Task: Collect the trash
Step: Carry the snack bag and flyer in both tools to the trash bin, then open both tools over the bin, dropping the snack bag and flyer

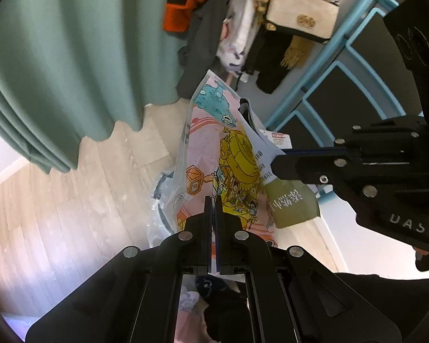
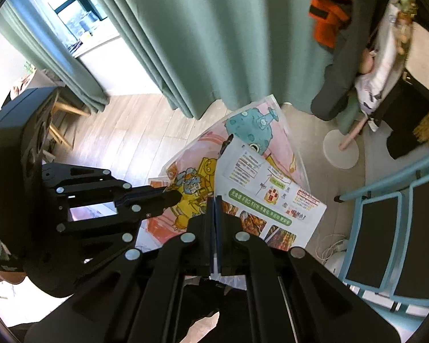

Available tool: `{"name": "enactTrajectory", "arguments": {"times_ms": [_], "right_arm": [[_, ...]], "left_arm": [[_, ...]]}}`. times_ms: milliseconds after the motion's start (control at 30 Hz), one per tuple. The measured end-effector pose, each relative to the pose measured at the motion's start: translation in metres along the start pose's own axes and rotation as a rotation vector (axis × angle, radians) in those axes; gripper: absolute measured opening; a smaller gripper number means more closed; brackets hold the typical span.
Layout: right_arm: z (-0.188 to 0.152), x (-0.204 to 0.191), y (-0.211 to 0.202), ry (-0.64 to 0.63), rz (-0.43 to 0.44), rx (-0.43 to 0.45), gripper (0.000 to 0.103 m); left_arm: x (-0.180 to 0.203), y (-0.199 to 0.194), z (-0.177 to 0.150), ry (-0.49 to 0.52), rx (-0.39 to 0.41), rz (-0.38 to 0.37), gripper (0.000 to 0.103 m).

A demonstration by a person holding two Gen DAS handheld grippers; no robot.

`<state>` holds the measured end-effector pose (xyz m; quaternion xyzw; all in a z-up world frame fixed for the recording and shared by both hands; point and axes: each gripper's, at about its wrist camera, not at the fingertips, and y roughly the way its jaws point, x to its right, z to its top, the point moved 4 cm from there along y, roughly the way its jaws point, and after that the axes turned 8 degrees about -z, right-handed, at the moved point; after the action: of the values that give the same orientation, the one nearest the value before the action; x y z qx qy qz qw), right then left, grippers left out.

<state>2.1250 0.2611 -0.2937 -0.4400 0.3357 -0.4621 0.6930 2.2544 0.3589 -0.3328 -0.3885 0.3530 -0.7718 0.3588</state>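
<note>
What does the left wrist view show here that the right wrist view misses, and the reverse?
Only the left wrist view: the olive-green back of the leaflet and a white handbag. Only the right wrist view: the leaflet's printed food-photo side, a window and a round white stand base. Both: the pink cartoon-printed plastic bag pinched by the left gripper, the right gripper shut on the leaflet, green curtains.

Leaflet (image 2: 271, 197) before cartoon bag (image 2: 243, 131), curtain (image 2: 200, 37) behind both.
</note>
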Motion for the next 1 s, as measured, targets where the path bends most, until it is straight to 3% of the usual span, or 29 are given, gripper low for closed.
{"name": "enactTrajectory", "arguments": {"times_ms": [300, 800, 1000], "right_arm": [[-0.001, 0.012, 0.085, -0.038, 0.044, -0.060, 0.003], [-0.036, 0.060, 0.268, -0.034, 0.065, -0.203, 0.003], [-0.048, 0.069, 0.322, -0.078, 0.068, -0.231, 0.003]], "left_arm": [[-0.036, 0.067, -0.016, -0.061, -0.079, 0.033, 0.000], [-0.097, 0.249, -0.062, -0.141, -0.225, 0.022, 0.000], [-0.109, 0.297, -0.068, -0.148, -0.247, 0.018, 0.000]]}}
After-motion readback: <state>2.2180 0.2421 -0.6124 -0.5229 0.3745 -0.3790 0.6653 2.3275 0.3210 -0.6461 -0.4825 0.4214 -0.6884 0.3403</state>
